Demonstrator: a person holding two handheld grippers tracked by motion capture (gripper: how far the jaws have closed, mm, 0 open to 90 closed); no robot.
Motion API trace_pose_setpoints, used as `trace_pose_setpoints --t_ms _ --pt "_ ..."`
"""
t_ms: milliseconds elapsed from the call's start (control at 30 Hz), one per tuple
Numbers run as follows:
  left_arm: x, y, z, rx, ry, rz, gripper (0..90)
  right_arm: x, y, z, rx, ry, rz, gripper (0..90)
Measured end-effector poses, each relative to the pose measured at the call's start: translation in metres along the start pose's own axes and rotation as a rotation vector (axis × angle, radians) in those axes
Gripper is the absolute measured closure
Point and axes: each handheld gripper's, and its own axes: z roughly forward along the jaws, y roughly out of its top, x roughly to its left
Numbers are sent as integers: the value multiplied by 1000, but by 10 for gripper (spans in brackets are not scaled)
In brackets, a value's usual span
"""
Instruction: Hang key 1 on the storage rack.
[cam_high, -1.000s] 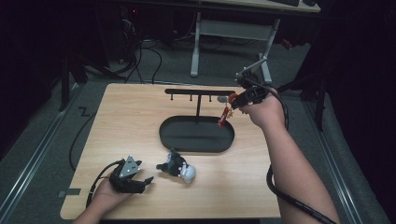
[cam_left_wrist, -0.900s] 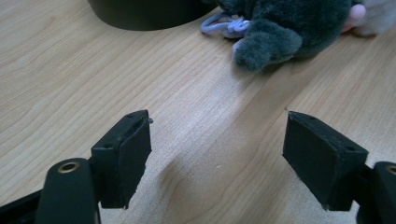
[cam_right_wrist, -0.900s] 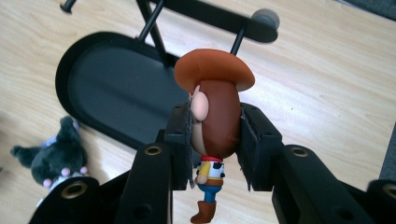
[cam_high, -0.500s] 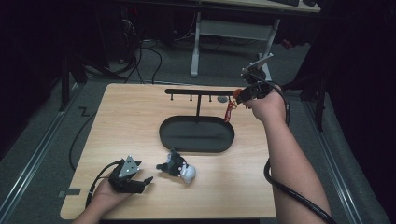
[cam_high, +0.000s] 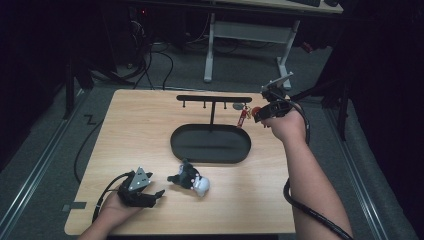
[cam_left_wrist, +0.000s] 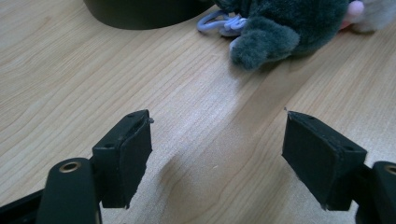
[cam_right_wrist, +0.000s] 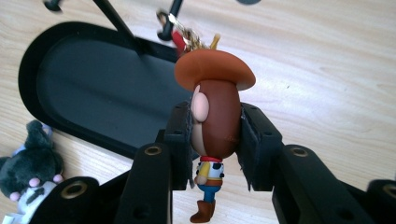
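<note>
My right gripper (cam_high: 259, 113) is shut on a small cowboy figure (cam_right_wrist: 215, 116) with a brown hat, pads pressing on both sides of its head. Its chain and red tag (cam_high: 243, 118) reach up toward the right end of the black hook rack (cam_high: 214, 99); I cannot tell whether the chain is on a hook. The rack stands in an oval black tray (cam_high: 176, 144). My left gripper (cam_high: 158, 194) rests open on the table at the front left, nothing between its pads (cam_left_wrist: 122, 158). A grey and white plush toy (cam_high: 192, 181) lies just right of it.
A grey round tag (cam_high: 238, 106) hangs on the rack near its right end. The plush toy (cam_left_wrist: 280, 23) has a pale purple loop beside the tray's edge. Cables trail from both grippers. The wooden table (cam_high: 125, 130) ends close behind the rack.
The right gripper with the cowboy figure rose slightly, then sank a little beside the rack's right end. The left gripper and the plush toy have not moved.
</note>
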Motion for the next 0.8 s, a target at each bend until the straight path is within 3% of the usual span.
trace_pose_setpoints --t_ms 233,500,567,633,800 --pt "-1 1 0 4 -2 7 243 0 -8 23 13 34 17 673" --pt "0 0 -1 1 -1 1 242 0 -6 43 18 40 36 658" --pt "0 0 -1 1 -1 0 242 1 -6 44 14 45 34 625" --pt "0 0 0 -3 1 0 242 3 -5 48 -4 50 26 471" --pt "1 1 -1 -7 1 -3 242 4 -5 45 -23 30 38 376"
